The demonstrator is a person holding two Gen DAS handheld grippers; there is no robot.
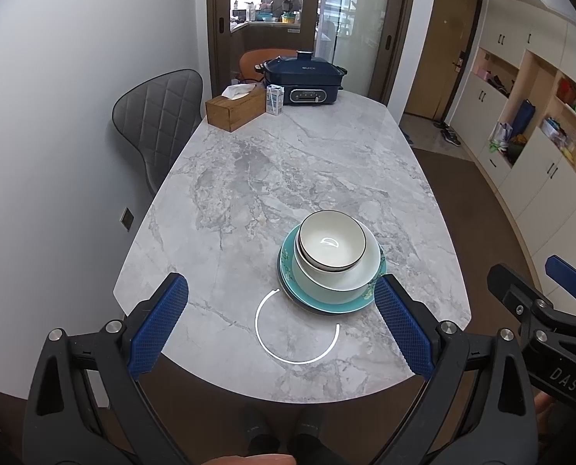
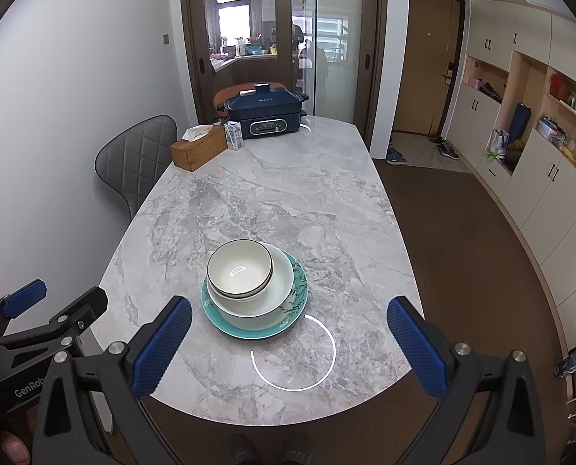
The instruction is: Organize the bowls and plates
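Your dishes sit in one pile near your end of the marble table [image 1: 288,162]. At the bottom is a teal plate [image 1: 326,306] with a flower branch painted on its rim. On it sits a big white bowl [image 1: 338,279]. Inside that bowl are small white bowls with dark rims [image 1: 332,240]; it looks like two, one nested in the other. Big at the bottom and small on top is a good way to pile them, so the pile does not tip. The stacking looks done to me.

Your left gripper [image 1: 280,321] hangs above the near edge of the table with its blue pads wide apart. It holds nothing. The teal plate shows just by its right pad, but I cannot tell if they touch. Your right gripper [image 2: 288,345] is spread wide too and is empty, and the pile sits ahead between its pads. Both are back from the pile, so it stands on its own.

Far down the table are a wooden tissue box [image 1: 235,106], a small carton [image 1: 274,100] and a dark blue electric cooker [image 1: 303,79]. They are well apart from the pile and out of your way.

The cooker lid says "BUICK", I think; it is small. One gripper's body says "DAS" and the other shows "GenRob", cut off. The carton's words are too small to read.
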